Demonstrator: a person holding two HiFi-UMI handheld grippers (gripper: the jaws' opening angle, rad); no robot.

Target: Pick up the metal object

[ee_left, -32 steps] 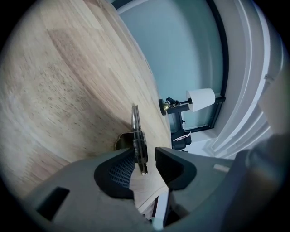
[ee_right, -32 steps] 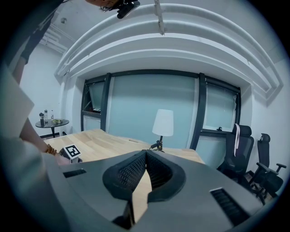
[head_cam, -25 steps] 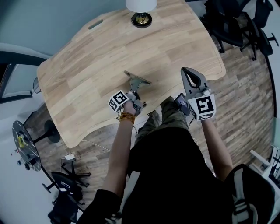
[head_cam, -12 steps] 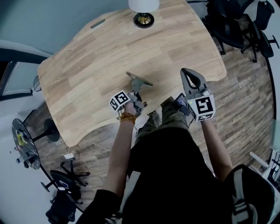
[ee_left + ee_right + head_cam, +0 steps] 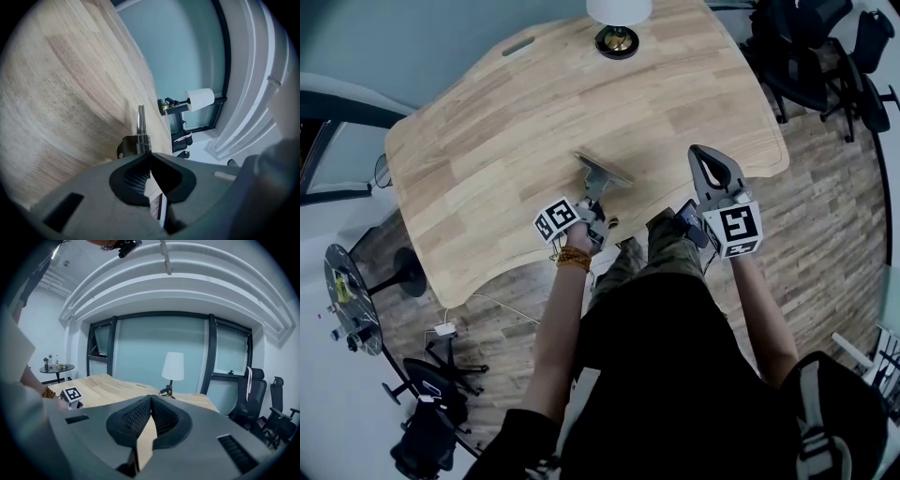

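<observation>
The metal object (image 5: 604, 172), a flat grey plate with a spring and a thin rod, is at the near middle of the wooden table (image 5: 506, 122). My left gripper (image 5: 592, 195) reaches it from the near side and is shut on it. In the left gripper view the rod and sprung bracket of the metal object (image 5: 140, 124) stick out just past the closed tips of the left gripper (image 5: 150, 153). My right gripper (image 5: 697, 153) hangs at the table's near right edge, shut and empty. In its own view the right gripper (image 5: 151, 397) points across the table.
A lamp (image 5: 619, 26) with a white shade stands at the table's far edge. Black office chairs (image 5: 811, 52) are at the far right. A small round side table (image 5: 347, 300) with bottles stands at the left. My legs are close to the near edge.
The head view has shifted slightly. The left gripper stays at the metal object in all three frames. The right gripper has not moved.
</observation>
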